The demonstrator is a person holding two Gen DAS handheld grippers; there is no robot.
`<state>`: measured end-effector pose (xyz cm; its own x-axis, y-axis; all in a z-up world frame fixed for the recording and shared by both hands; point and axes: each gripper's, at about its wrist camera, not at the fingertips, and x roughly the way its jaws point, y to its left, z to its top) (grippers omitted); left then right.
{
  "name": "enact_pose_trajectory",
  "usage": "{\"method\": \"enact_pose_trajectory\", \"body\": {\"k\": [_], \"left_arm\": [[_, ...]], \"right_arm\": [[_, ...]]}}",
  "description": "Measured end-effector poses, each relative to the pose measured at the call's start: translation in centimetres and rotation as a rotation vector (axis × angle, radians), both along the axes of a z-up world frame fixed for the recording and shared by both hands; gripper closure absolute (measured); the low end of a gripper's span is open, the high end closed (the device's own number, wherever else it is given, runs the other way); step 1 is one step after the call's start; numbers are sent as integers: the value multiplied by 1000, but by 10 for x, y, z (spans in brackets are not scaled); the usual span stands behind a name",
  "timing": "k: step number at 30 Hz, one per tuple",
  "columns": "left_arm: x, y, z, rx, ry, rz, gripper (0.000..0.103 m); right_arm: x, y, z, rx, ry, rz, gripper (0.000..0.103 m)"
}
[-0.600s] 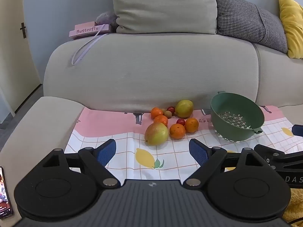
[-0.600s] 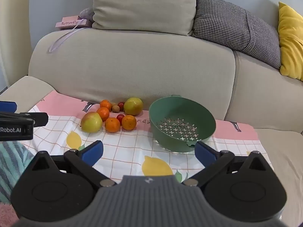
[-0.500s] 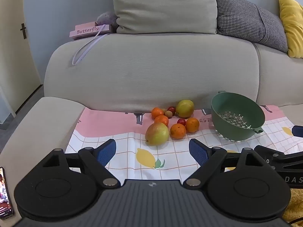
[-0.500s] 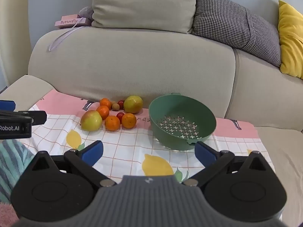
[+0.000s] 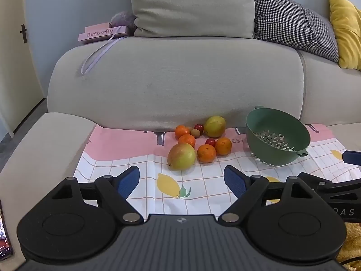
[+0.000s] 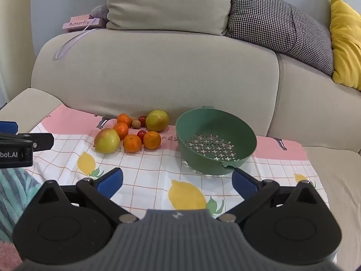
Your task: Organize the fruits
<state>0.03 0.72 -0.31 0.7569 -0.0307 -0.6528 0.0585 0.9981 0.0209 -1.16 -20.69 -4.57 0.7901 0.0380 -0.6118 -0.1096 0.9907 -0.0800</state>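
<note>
Green colander (image 6: 216,143) sits empty ahead of the right gripper (image 6: 177,180); both jaws gape, so left gripper (image 5: 181,180) should straddle the nearest pear (image 5: 181,156) squarely.

Green colander (image 6: 216,140); orange mandarins (image 6: 132,143); pink-and-white checked cloth (image 6: 153,174) with yellow lemons; houndstooth cushion (image 6: 277,20); yellow cushion (image 6: 345,40); beige sofa (image 6: 158,72).

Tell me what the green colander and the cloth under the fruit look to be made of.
Green colander: probably plastic, matte; uniform colour, moulded cross-shaped holes and a moulded rim tab, no metallic shine.

Cloth: looks like thin printed fabric, though coated sheeting cannot be ruled out; it wrinkles and follows the sofa seat, with a flat lemon and grid print.
</note>
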Motion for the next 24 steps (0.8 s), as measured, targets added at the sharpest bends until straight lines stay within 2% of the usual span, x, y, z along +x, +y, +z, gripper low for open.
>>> {"method": "enact_pose_trajectory", "body": {"k": [24], "left_arm": [[-1, 2, -3, 18, 23, 2, 4]], "right_arm": [[2, 1, -1, -13, 31, -17, 4]]}}
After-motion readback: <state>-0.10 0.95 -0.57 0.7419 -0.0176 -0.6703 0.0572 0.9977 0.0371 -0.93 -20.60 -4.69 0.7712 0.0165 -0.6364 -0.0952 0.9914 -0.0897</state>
